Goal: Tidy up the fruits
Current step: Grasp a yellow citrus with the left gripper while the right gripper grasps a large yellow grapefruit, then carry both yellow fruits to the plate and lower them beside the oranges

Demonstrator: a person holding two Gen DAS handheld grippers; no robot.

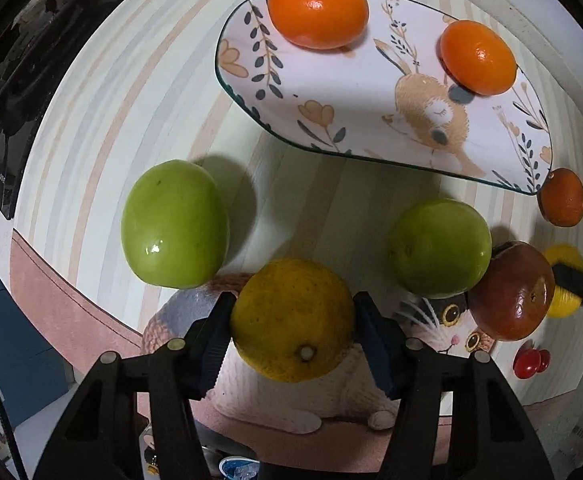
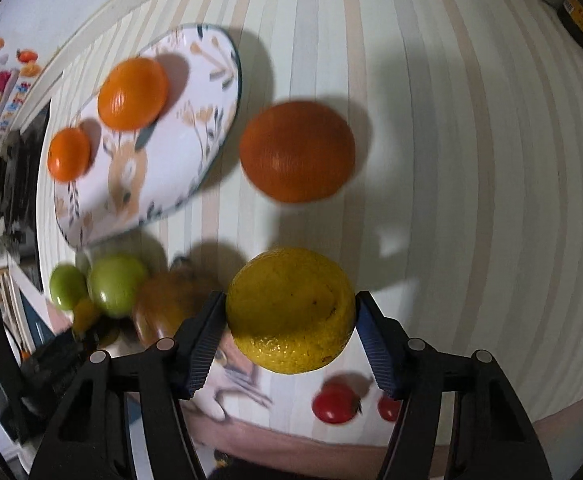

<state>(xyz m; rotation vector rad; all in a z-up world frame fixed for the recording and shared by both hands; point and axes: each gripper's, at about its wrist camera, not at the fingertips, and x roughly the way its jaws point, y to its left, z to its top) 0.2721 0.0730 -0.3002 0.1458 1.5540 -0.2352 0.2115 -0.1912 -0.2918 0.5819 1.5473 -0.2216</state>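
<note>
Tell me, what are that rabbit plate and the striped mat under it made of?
The plate looks like glazed ceramic, maybe melamine: smooth, printed, with a thin dark rim. The mat looks like matte woven fabric or printed vinyl; no sheen, pale stripes, cartoon cat.
</note>
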